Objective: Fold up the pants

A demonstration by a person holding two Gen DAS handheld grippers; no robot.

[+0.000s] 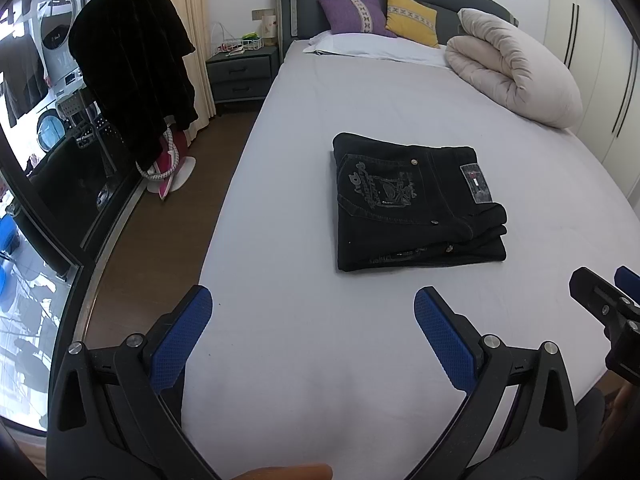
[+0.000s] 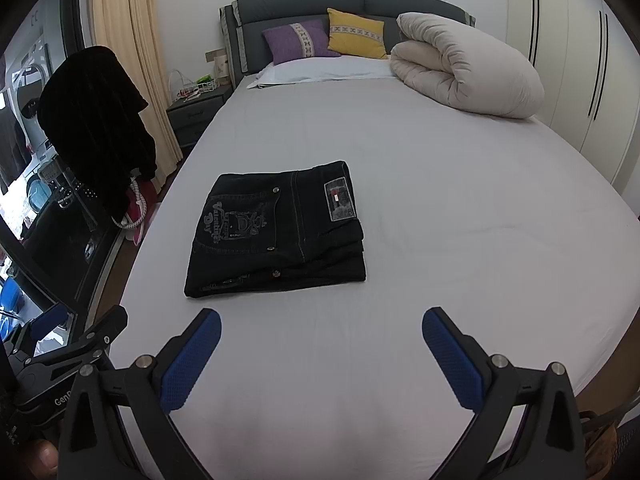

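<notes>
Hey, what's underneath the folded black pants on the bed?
The folded black pants lie flat on the light grey bedsheet, stacked in several layers. The sheet shows all around them. Whatever sits directly beneath the stack, or between its layers, is covered and cannot be seen.

The folded black jeans (image 1: 416,204) lie stacked, so only the top layer with its embroidered back pocket (image 1: 378,186) and waistband patch (image 1: 475,183) shows; the layers beneath appear only as edges, and the patch's lettering is too small to read. In the left wrist view the right gripper (image 1: 612,312) is cut off by the right edge, so its fingers cannot be judged there. In the right wrist view the left gripper (image 2: 60,344) is likewise clipped at the lower left. A dark garment (image 2: 96,128) drapes over whatever holds it up. Items on the nightstand (image 1: 242,70) are too small to identify.
</notes>
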